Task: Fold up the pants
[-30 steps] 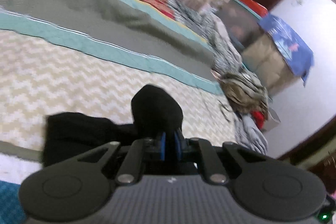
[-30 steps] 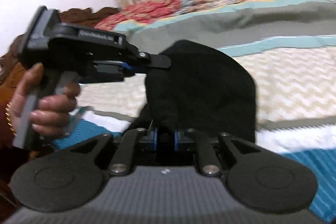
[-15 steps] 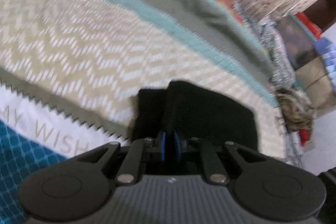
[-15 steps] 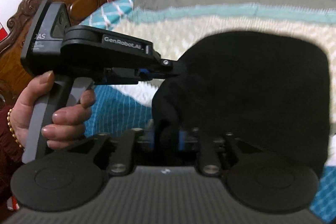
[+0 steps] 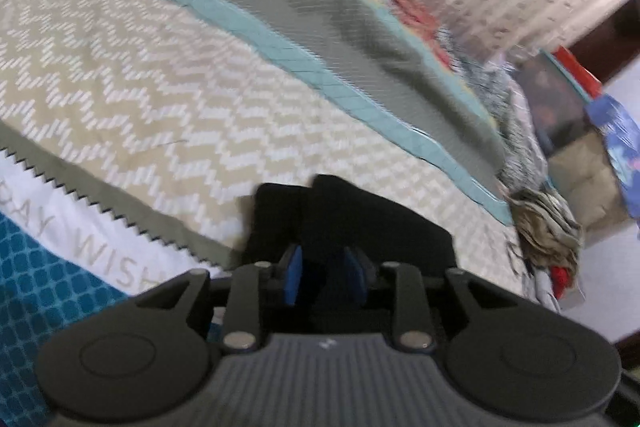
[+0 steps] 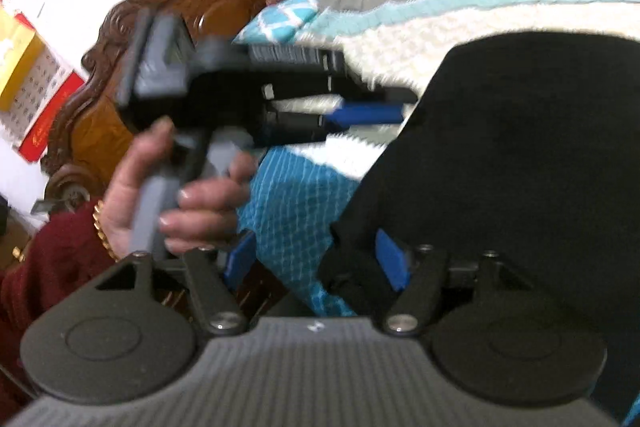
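Left gripper [image 5: 325, 281] jaws have just been parted narrowly, black pants [image 5: 352, 223] between them on the bedspread [image 5: 160, 99]. Right gripper [image 6: 316, 263] jaws have just been opened wide beside the pants [image 6: 520, 155].

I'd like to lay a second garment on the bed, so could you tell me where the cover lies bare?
The beige zigzag-patterned stretch is bare, bordered by the teal band beyond and the black folded pants nearer. The grey strip past the teal band is bare too. It is crowded at the pants, where the left tool and right tool stand.
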### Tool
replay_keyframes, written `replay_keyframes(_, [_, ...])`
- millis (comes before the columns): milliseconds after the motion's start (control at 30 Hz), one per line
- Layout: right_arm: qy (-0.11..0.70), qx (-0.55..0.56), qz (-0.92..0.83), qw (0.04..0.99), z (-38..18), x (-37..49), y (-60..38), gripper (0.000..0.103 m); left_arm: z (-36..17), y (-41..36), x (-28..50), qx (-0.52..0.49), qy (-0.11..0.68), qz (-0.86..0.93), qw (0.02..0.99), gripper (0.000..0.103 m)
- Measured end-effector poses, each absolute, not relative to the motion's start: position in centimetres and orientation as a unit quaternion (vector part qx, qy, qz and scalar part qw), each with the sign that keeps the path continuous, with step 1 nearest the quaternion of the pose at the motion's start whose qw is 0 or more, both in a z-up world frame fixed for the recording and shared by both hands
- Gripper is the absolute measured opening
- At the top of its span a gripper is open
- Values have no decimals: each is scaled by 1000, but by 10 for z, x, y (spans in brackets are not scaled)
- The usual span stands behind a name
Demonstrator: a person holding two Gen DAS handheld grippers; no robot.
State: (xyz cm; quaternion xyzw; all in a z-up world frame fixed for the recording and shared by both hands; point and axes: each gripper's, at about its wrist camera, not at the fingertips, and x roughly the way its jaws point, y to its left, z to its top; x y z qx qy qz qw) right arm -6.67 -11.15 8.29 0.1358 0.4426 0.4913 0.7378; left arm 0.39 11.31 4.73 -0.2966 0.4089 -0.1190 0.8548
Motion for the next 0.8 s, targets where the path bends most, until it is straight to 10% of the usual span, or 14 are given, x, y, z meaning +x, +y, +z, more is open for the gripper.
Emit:
replay_keyframes(367, [461, 134, 506, 716, 83, -76, -127, 67, 26, 100, 13, -222, 445, -104, 861, 28])
replay_keyframes(567, [399, 223, 447, 769, 97, -84, -234, 68, 47, 140, -5, -270, 424, -110, 858, 64])
replay_keyframes(633, [387, 260, 400, 789, 90, -85, -265, 69, 45, 142, -12, -292, 425, -126, 847, 94])
replay_keyframes(800, [399, 325, 293, 806, 62, -83, -306, 72, 26, 116, -13, -287, 450, -167, 829, 99])
